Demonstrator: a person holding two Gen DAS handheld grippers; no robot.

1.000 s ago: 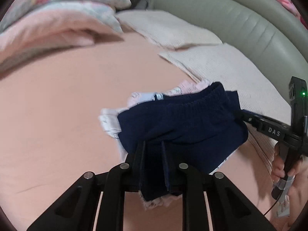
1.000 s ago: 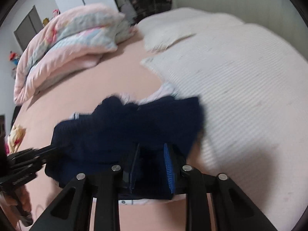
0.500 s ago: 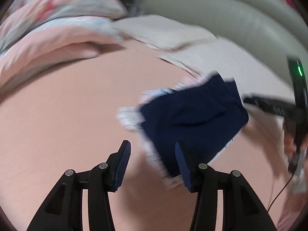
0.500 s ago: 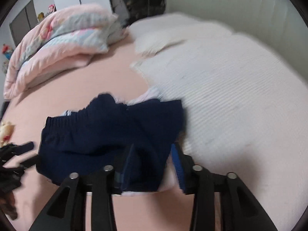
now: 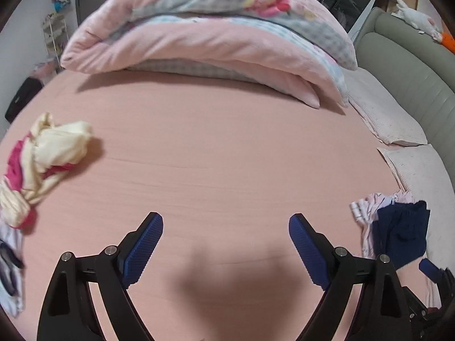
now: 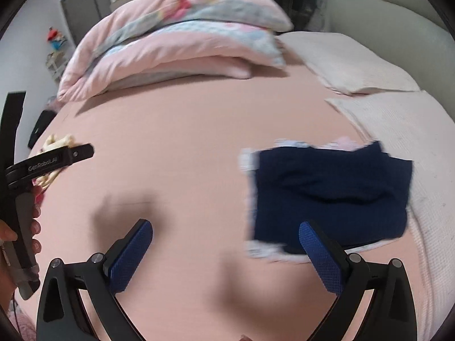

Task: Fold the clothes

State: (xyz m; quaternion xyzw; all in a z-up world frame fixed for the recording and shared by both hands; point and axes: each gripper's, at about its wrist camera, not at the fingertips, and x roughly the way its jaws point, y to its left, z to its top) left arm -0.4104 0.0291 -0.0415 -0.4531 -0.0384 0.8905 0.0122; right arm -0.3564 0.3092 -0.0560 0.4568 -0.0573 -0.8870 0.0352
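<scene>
Unfolded pile: a crumpled cream and magenta garment (image 5: 42, 153) lay on the bed sheet (image 5: 216, 153), far left of the left claw and beyond its tips; in the right wrist view a scrap of it (image 6: 57, 142) showed behind the left tool.
Left claw (image 5: 226, 238): jaws spread wide apart, blue pads (image 5: 143, 251) facing each other, nothing between them; it hung over bare pink sheet, its shadow just below the tips.
Left claw from the other side: in the right wrist view its black body (image 6: 48, 162) sat at the far left edge, gripped by a hand (image 6: 31, 227); from there I could not tell how the jaws stood.
Quilt: a folded pink and pale blue quilt (image 5: 204, 31) lay straight ahead of both claws, well beyond them, at the far side of the bed.
Right claw (image 6: 226, 243): jaws wide apart, holding nothing, over the sheet (image 6: 176, 147).
Navy shorts: folded navy shorts (image 6: 330, 193) lay flat on a pale patterned garment (image 6: 273, 251), just ahead of the right claw's right finger, whose pad (image 6: 321, 258) overlapped the near edge in view; whether they touched I could not tell. In the left wrist view the same shorts (image 5: 401, 236) lay far right of the left claw.
Pillows: two off-white pillows (image 6: 349, 62) sat right of the shorts, against the grey-green headboard (image 5: 409, 76).
</scene>
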